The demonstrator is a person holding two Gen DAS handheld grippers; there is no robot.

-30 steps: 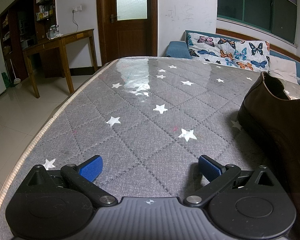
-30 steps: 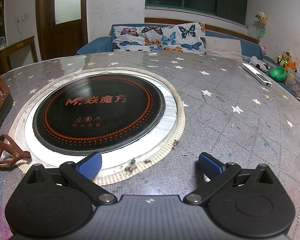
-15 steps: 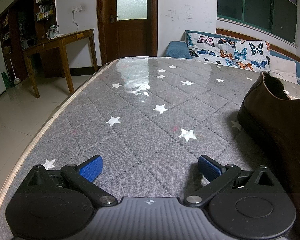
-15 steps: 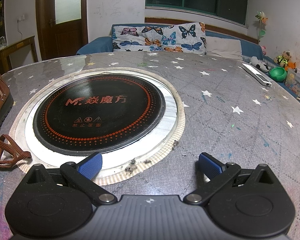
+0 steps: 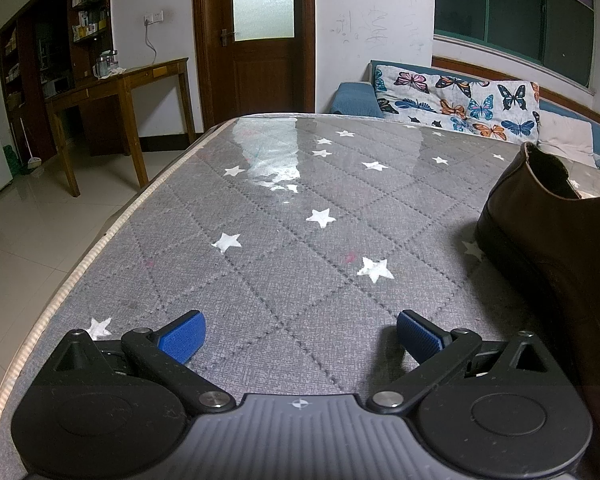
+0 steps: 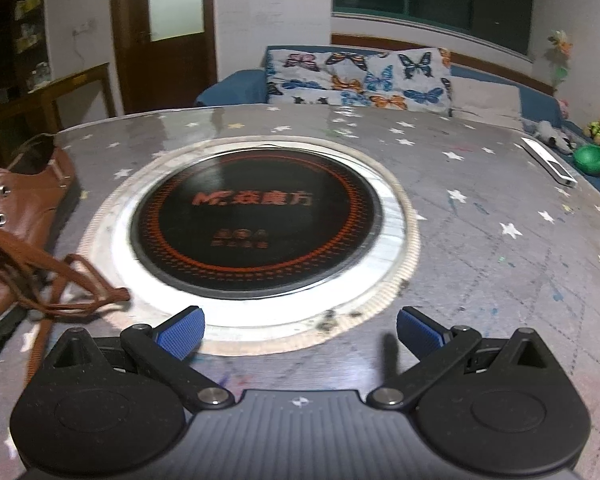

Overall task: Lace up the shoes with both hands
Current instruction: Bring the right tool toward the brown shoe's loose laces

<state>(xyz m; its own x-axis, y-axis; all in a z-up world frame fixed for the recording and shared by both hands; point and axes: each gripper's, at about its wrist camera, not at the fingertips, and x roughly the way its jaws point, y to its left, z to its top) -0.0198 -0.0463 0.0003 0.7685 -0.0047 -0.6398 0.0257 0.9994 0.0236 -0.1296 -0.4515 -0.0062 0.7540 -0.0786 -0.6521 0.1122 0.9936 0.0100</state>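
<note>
Both tongs wide and empty: left tongs (image 5: 298,334) low over the star-print counter (image 5: 260,240) with the brown shoe (image 5: 560,248) just to their right, right tongs (image 6: 298,330) near the round black cooktop (image 6: 256,220), shoe's loose laces (image 6: 60,280) at left, view blurred.

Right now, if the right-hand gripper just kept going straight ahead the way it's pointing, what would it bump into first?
Probably the round black cooktop set into the table, directly ahead of the open right gripper. The brown shoe and its loose laces lie off to the left, outside that line. Height above the table is unclear.
</note>
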